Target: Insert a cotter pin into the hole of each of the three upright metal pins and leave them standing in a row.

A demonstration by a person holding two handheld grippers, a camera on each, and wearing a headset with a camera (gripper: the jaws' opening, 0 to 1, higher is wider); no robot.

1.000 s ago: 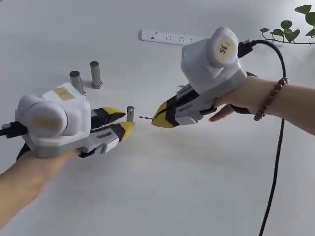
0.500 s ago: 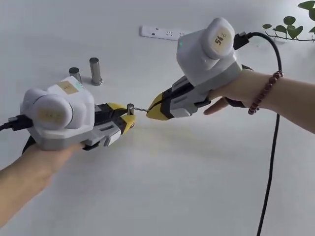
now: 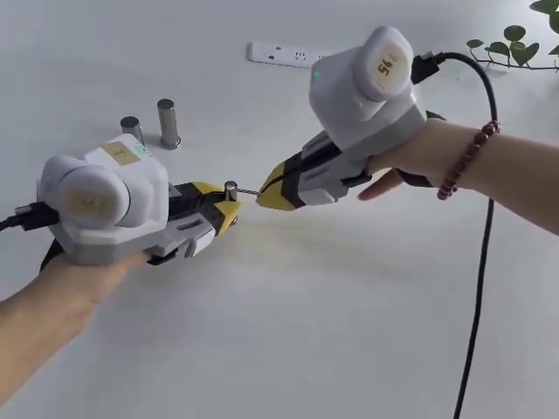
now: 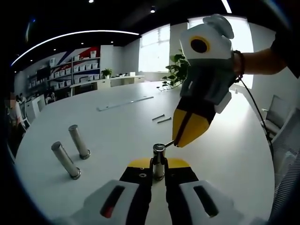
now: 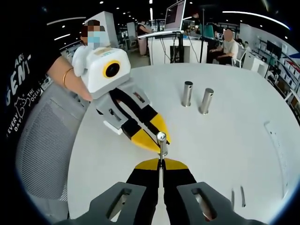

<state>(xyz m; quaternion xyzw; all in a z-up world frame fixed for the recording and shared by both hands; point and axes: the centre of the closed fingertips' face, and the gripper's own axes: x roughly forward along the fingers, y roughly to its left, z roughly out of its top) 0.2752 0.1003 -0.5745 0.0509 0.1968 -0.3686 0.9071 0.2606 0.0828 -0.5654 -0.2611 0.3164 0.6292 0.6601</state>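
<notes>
Cotter pin [image 3: 248, 191] pinched by right gripper [image 3: 267, 197] now reaches the metal pin [image 3: 231, 190] that left gripper [image 3: 224, 208] clamps, so insertion seems begun.

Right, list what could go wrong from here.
The thin wire cotter pin in the right gripper meets the short grey metal pin near its top; off the hole, it may bend or slip.
The push could tilt that pin in the left gripper.
The left gripper's housing sits close to a taller upright metal pin and might topple it.

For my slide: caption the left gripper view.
Left gripper holds a metal pin upright; right gripper holds a cotter pin at its top.
</notes>
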